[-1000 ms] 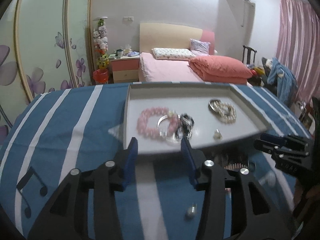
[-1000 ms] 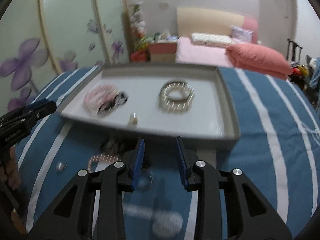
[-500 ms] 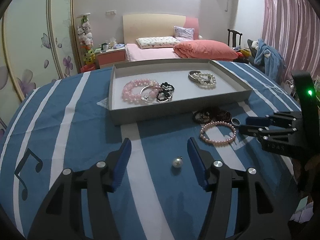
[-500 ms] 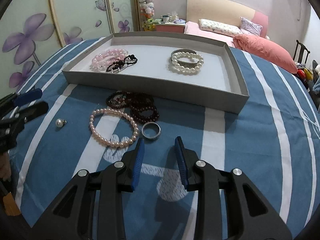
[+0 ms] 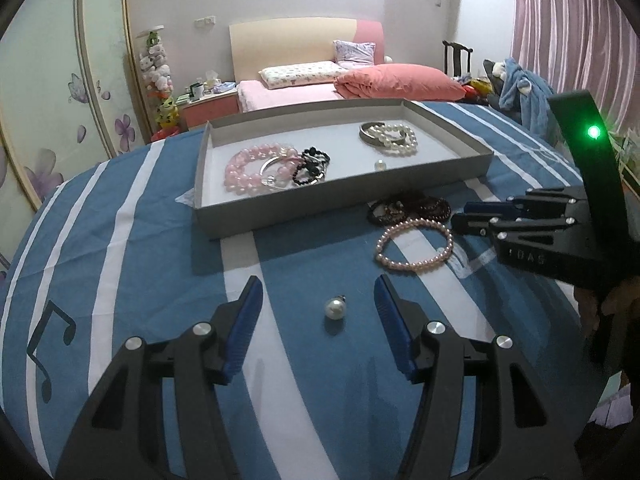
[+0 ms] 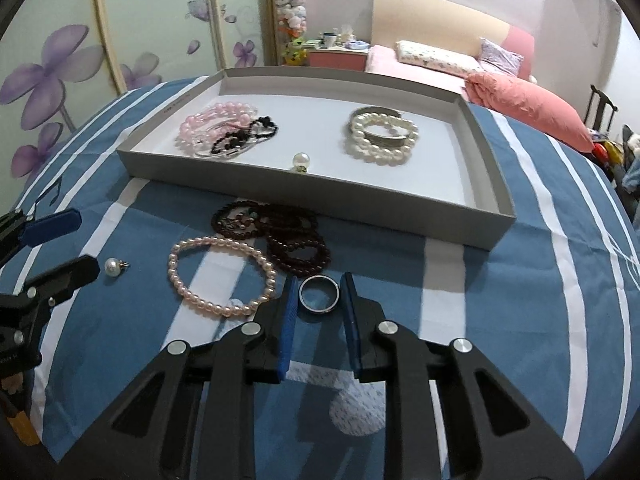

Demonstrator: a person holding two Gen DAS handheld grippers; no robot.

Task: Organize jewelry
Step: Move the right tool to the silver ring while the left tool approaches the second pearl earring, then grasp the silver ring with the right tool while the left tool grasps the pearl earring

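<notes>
A grey tray [image 5: 340, 212] [image 6: 320, 188] on the blue striped cloth holds pink beads [image 5: 248, 168], a black bracelet [image 5: 312, 166], a white pearl bracelet [image 6: 380, 136] and a pearl [image 6: 301, 160]. In front of it lie dark beads [image 6: 280, 232], a pink pearl bracelet [image 6: 220, 276], a silver ring [image 6: 319, 294] and a loose pearl [image 5: 335, 309] [image 6: 113, 267]. My left gripper [image 5: 318, 308] is open with the loose pearl between its fingers. My right gripper [image 6: 319, 300] is open with its fingers on either side of the ring, not closed on it.
The table's round edge curves along the left and right. A bed [image 5: 320, 76], a nightstand [image 5: 208, 106] and a chair with clothes [image 5: 516, 88] stand behind. The right gripper's body [image 5: 560, 224] is at the right of the left wrist view.
Both grippers have drawn back from the tray and come lower. The left now frames the loose pearl; the right has moved forward around the ring.
</notes>
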